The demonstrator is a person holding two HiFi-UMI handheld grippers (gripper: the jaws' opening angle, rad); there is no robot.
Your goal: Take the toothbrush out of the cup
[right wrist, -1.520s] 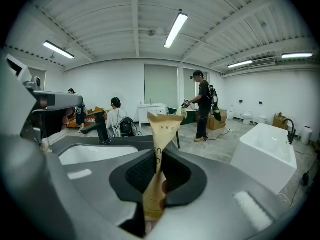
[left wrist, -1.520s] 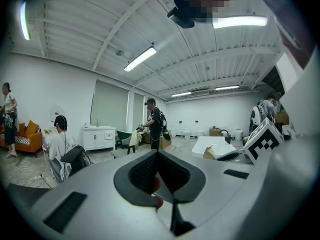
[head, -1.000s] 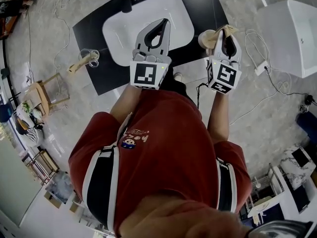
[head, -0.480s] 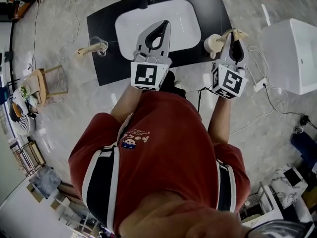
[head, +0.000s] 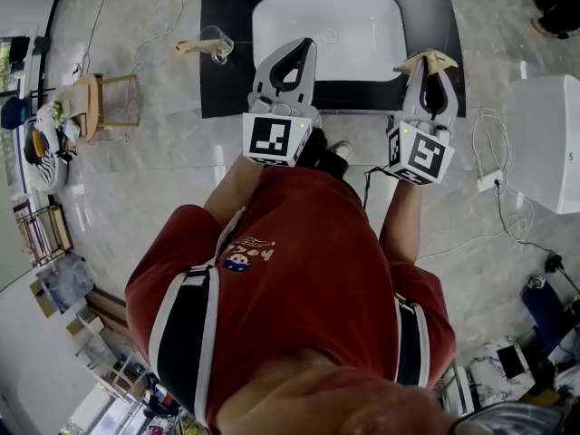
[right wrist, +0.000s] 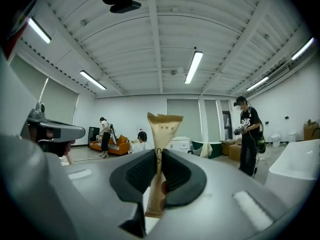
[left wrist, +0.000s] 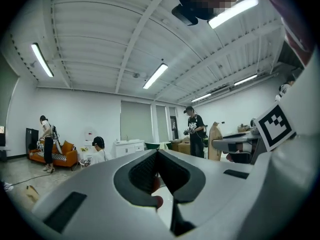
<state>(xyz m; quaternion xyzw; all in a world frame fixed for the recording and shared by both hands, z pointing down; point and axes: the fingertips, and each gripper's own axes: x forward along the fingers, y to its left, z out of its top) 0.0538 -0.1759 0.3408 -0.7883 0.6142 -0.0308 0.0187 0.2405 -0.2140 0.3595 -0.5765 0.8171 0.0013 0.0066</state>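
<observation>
Pinching tan packet (right wrist: 164,129) in right hand-held gripper (right wrist: 158,156); left hand-held gripper (left wrist: 157,154) pressed together, empty. Risks slipping out if that narrow pinch loosens.

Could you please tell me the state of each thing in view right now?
Left gripper: shut, empty.
Right gripper: shut on the packet.
Packet: pinched upright between the jaws, top sticking out.
Sink: empty.
Glass: on the counter beside the sink, untouched.
</observation>
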